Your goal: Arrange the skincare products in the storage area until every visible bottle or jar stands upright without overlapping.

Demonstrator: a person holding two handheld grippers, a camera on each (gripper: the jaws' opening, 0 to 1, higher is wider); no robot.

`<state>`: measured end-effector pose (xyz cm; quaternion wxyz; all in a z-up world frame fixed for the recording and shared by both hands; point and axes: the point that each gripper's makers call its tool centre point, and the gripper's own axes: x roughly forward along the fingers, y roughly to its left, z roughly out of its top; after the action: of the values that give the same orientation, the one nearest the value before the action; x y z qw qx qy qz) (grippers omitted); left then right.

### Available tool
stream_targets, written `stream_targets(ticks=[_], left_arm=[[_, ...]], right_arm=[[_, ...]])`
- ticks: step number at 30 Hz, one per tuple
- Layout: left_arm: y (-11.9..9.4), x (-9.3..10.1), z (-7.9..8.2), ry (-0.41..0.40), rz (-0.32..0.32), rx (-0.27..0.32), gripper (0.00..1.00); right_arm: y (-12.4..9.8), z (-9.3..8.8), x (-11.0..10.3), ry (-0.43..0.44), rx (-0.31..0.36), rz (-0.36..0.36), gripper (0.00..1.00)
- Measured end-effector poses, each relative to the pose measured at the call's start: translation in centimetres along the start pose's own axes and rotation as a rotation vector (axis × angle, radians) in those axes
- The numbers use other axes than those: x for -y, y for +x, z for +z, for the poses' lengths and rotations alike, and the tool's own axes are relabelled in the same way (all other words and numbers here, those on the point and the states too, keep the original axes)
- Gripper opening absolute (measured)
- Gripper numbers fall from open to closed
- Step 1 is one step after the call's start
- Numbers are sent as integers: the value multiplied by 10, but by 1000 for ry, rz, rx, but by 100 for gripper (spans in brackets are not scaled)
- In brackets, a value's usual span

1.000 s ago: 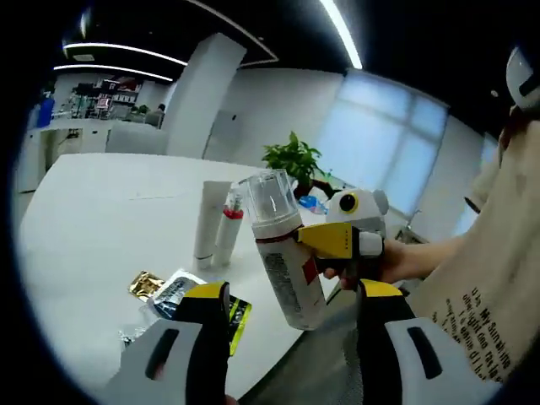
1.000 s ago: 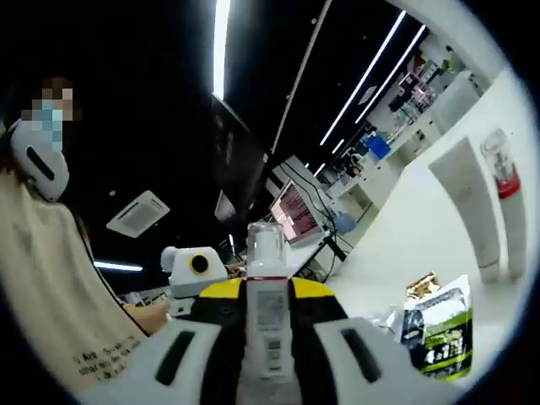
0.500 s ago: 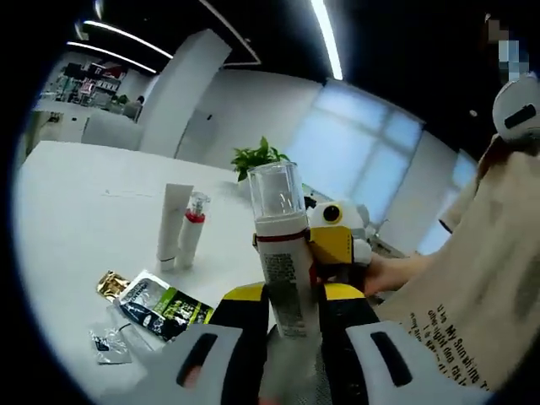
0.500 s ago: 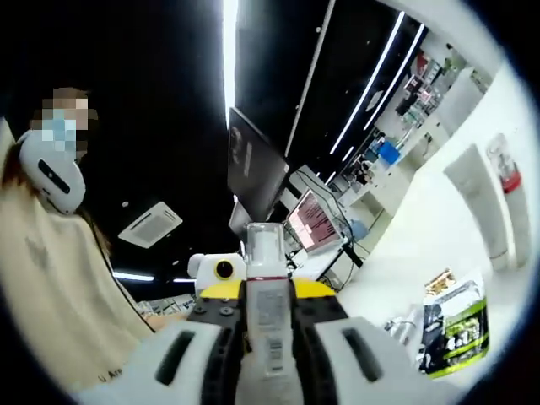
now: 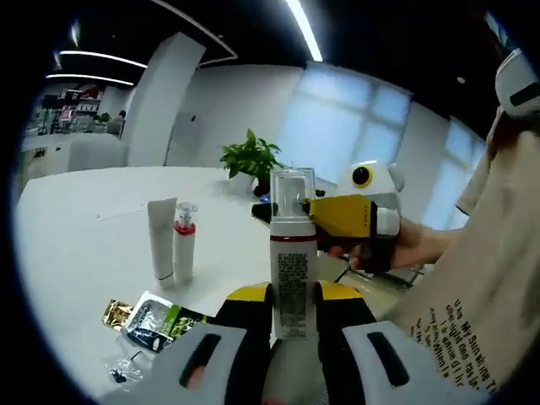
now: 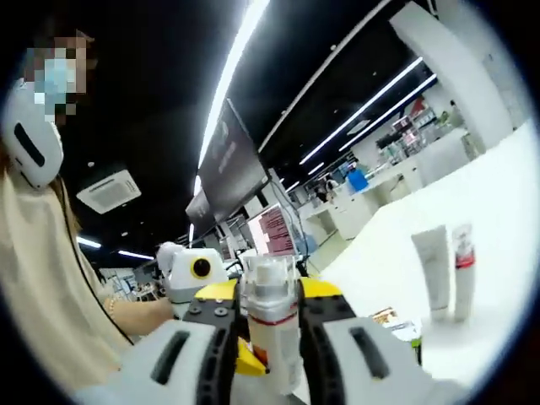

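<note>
A white pump bottle (image 5: 293, 253) with a red band and a clear cap is held upright in the air above the table's near edge. My left gripper (image 5: 293, 297) is shut on its lower body, yellow pads on both sides. My right gripper (image 5: 336, 216) reaches in from the right at the bottle's neck, held by a hand (image 5: 409, 245). In the right gripper view the same bottle (image 6: 272, 333) sits tight between my right gripper's (image 6: 268, 291) jaws. A white tube (image 5: 160, 238) and a small red-banded bottle (image 5: 184, 245) stand upright side by side on the white table (image 5: 84, 245).
Flat sachets (image 5: 160, 319) and a gold packet (image 5: 116, 312) lie near the table's front edge. A potted plant (image 5: 249, 159) stands at the far side. The tube (image 6: 434, 260) and small bottle (image 6: 463, 263) appear at the right of the right gripper view.
The left gripper, open and beside the tilted bottle a second ago, has closed around its lower body. The bottle now stands straight between both grippers.
</note>
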<state>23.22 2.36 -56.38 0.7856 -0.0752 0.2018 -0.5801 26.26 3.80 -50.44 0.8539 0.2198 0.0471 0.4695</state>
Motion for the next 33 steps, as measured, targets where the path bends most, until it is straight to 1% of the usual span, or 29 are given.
stream_targets(ticks=[1, 2, 3, 7, 9, 12, 15, 17, 19, 20, 22, 23, 26, 28, 31, 33], left_arm=[[1, 1, 1, 6, -10, 5, 16], [2, 1, 3, 1, -16, 8, 16], [3, 1, 3, 8, -26, 4, 16], [10, -2, 2, 40, -39, -18, 16], [15, -6, 1, 68, -35, -38, 17], [23, -11, 1, 89, -20, -67, 17], [34, -20, -2, 125, -1, -97, 18], [43, -28, -5, 145, 10, -115, 18], [53, -34, -11, 145, 12, -122, 18], [59, -39, -15, 140, 17, -123, 18], [68, -44, -20, 141, 19, -129, 18], [74, -49, -24, 143, 24, -142, 18], [87, -59, -34, 169, 33, -176, 18], [95, -64, -38, 192, 30, -176, 18], [105, -78, -47, 198, 42, -183, 18], [112, -90, -54, 215, 55, -212, 18]], right_arm=[[-2, 2, 3, -18, -1, -19, 24], [-3, 2, 4, -36, -8, -20, 23], [-4, 2, 3, -57, -17, -18, 23], [-7, 1, 6, -125, -31, -61, 22], [-9, 0, 10, -191, -56, -93, 22], [-10, -1, 16, -258, -81, -124, 22], [-13, -4, 25, -325, -122, -157, 22], [-15, -8, 37, -318, -140, -182, 22], [-19, -12, 49, -300, -148, -213, 22], [-22, -15, 58, -299, -151, -225, 22], [-25, -19, 68, -301, -163, -243, 22], [-27, -23, 74, -304, -175, -256, 22], [-29, -34, 89, -336, -216, -271, 22], [-30, -39, 101, -353, -232, -286, 22], [-30, -49, 117, -374, -265, -304, 22], [-29, -56, 127, -379, -286, -309, 22]])
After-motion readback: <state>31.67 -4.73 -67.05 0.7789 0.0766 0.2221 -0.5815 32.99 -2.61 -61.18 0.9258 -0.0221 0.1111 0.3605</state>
